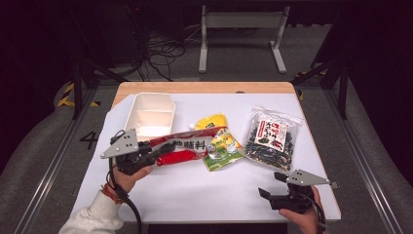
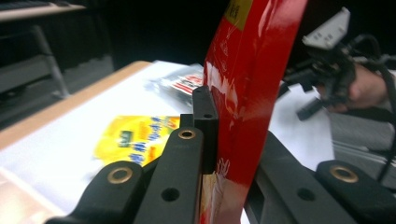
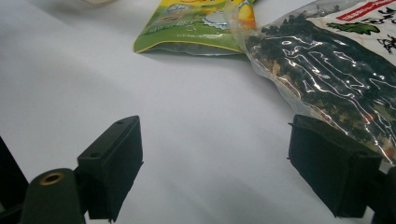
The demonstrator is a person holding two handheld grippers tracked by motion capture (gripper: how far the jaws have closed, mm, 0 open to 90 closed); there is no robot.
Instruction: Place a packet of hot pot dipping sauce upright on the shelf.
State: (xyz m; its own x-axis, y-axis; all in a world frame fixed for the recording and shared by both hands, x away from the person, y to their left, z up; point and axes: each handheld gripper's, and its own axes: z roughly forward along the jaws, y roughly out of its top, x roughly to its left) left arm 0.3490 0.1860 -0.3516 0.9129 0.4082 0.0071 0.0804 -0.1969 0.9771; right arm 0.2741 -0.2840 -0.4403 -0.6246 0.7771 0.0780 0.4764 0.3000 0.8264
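So the left gripper has its jaws clamped on the red packet, which is held up off the worktop at centre-left, its far end reaching over the yellow-green pouch. The white tray sits just past it near the far-left edge. The right gripper sits wide open, holding nothing, by the near-right edge, just short of the clear bag of dark stuff. There's a yellow packet mid-table too. Loads of bare white surface along the near side between the two hands, so plenty of room there
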